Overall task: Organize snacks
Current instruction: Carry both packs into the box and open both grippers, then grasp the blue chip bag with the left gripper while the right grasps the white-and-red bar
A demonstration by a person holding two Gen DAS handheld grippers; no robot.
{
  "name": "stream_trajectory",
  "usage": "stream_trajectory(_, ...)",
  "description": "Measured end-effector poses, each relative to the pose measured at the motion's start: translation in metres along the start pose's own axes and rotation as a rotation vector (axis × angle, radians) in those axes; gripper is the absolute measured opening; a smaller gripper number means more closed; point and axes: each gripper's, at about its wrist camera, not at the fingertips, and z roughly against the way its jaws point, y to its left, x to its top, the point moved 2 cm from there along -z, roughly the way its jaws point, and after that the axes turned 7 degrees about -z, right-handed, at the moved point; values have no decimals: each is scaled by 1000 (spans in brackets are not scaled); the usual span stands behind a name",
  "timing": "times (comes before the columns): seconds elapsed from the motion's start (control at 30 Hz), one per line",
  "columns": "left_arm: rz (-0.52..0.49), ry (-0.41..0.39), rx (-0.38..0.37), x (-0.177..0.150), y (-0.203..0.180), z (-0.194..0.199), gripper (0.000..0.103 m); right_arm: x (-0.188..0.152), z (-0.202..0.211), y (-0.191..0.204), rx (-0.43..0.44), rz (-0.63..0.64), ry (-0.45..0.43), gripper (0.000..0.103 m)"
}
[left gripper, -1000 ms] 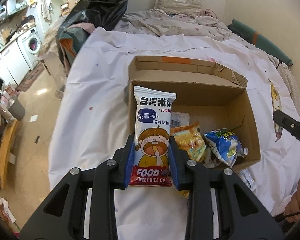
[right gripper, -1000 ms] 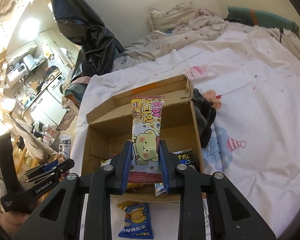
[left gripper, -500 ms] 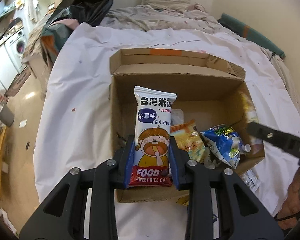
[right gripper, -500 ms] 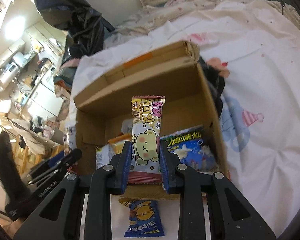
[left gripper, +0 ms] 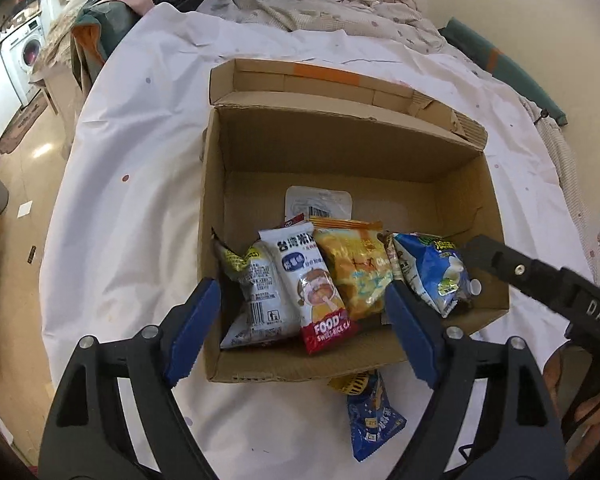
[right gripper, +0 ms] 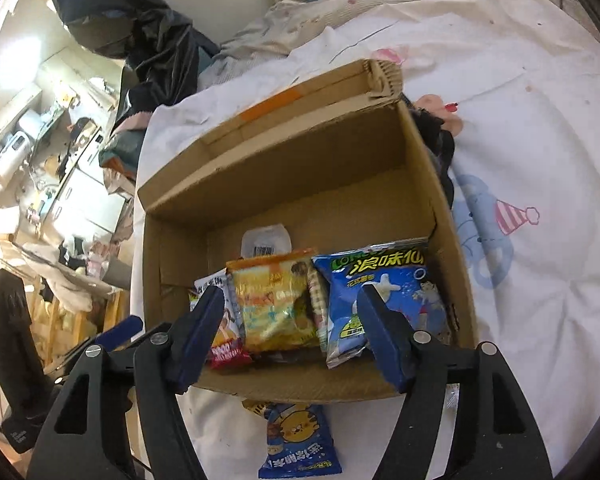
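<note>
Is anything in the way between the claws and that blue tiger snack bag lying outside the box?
Nothing visible blocks it. The blue tiger snack bag lies in the open on the white sheet, just in front of the cardboard box. Both the right tool and left tool are opening, with nothing gripped.

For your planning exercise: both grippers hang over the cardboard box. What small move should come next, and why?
Probably lift the right gripper back towards the blue tiger packet on the sheet outside the cardboard box: both grippers' jaws are opening, nothing gripped.
</note>
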Motion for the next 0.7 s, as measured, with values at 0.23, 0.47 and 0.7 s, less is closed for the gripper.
stream_trajectory(0.23,3,-9,10,-1,1,1,82,4,8,-7,11,-21,-18,72)
stream_trajectory(0.47,-2,2,23,-7,-3,0,82,6,26,-14,21,-39,-48,72)
stream_trajectory(0.7,13,79,0,-42,-18,6,82,-3,59,-40,-9,-71,-86,72)
